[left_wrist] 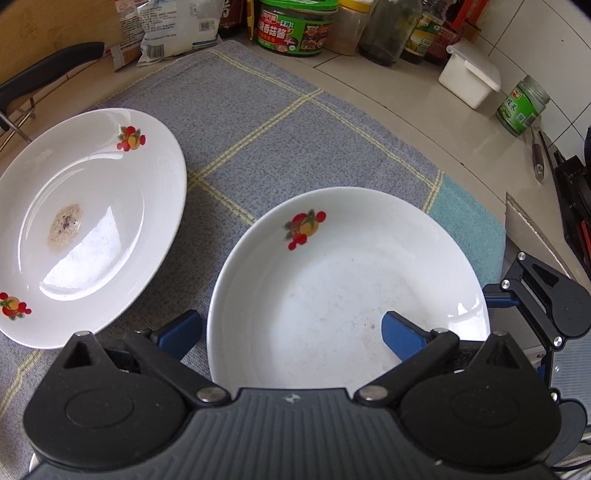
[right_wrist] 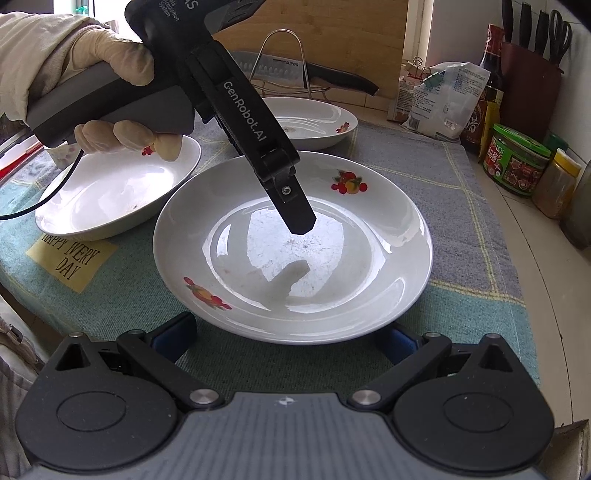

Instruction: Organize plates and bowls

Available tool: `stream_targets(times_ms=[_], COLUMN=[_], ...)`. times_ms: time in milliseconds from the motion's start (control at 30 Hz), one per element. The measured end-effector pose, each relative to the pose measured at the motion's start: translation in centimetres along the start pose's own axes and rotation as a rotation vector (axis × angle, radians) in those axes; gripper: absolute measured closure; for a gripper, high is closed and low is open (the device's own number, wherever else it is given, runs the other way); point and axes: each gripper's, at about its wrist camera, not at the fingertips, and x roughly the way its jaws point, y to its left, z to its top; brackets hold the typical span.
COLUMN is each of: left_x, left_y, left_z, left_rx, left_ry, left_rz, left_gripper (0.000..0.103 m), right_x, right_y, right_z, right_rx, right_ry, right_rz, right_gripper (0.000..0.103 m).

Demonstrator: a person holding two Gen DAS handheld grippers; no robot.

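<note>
Three white dishes with fruit prints lie on a checked cloth. In the left wrist view a deep plate [left_wrist: 347, 280] lies right in front, between the open fingers of my left gripper [left_wrist: 291, 332]; a second plate with a brown stain [left_wrist: 88, 221] lies to its left. In the right wrist view the deep plate [right_wrist: 291, 251] sits just beyond my open, empty right gripper [right_wrist: 284, 339]. The left gripper [right_wrist: 295, 214] hangs over its middle, held by a gloved hand. A bowl-like dish [right_wrist: 122, 192] lies at left and another plate [right_wrist: 310, 122] behind.
Jars and bottles [left_wrist: 295, 29] and a white box [left_wrist: 469, 77] line the back of the counter. A knife on a wire rack [right_wrist: 317, 74] stands behind the plates before a wooden board. A knife block [right_wrist: 532, 70] is at the far right.
</note>
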Motion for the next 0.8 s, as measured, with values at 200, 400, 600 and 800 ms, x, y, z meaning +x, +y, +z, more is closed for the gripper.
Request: stream_targets(times_ms=[200,400,600,800], left_x=[-0.1,-0.4,-0.3,-0.3], left_y=[0.5,1.4,1.7,1.6], left_z=[0.5,0.8,1.1,1.3], left_rx=[0.017,-0.018,-0.022,-0.001], left_ry=[0.037,0.058,0.084,0.103], left_rz=[-0.039,-0.084,-0.107,-0.100], left_gripper=[0.001,0.002,0.003,0.008], right_x=[0.0,0.1,0.3,0.4], right_y=[-0.2,-0.4,-0.7,-0.9], right_z=[-0.5,-0.4,-0.2,-0.2], right_rx=[-0.007,-0.001,-0.005,-0.009], right_ry=[-0.055,-0.066,-0.060,-0.057], right_rz=[0.007,0.004,0.008,0.011], right_gripper=[0.000,0.000,0.000,0.000])
